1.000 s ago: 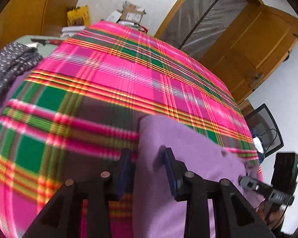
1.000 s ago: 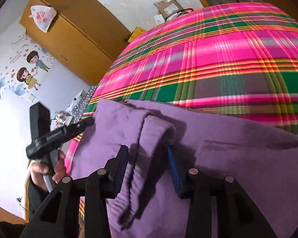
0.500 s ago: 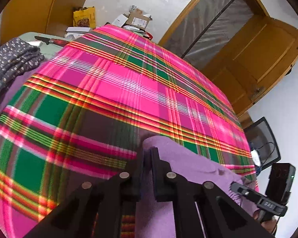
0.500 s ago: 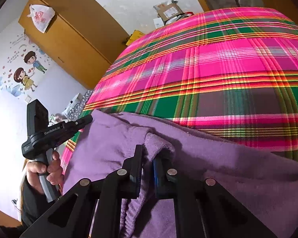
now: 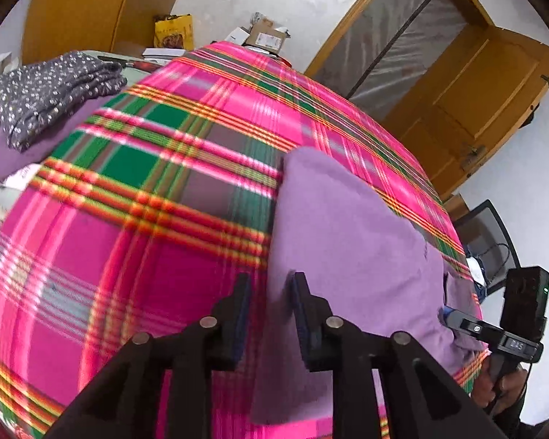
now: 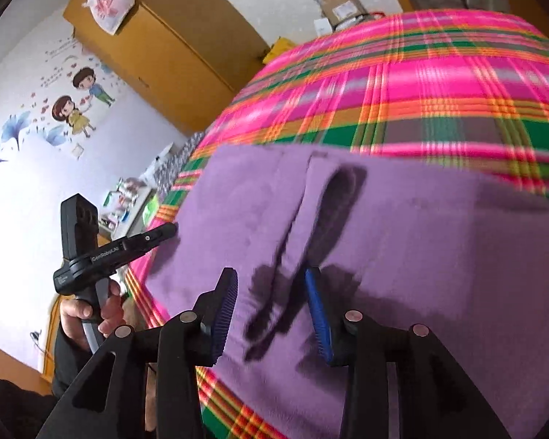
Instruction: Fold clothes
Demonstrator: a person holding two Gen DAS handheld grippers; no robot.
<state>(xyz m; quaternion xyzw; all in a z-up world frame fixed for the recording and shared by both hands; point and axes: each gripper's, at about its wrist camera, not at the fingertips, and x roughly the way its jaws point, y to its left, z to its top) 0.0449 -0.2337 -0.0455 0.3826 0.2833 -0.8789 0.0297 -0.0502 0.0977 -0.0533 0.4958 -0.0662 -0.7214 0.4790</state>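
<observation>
A purple garment (image 6: 402, 241) lies flat on the plaid cloth (image 5: 135, 190) at its near edge, in front of the person. The left gripper (image 5: 269, 314) hangs over the garment's left border, jaws spread, nothing between them; its right finger sits above purple fabric, the left above plaid. The right gripper (image 6: 271, 314) hangs above the middle of the garment, jaws spread wide, empty, over a raised fold (image 6: 322, 197) with a dark shadow. A spotted grey garment (image 5: 51, 91) sits folded off the cloth's far left corner. Both views are motion-blurred.
</observation>
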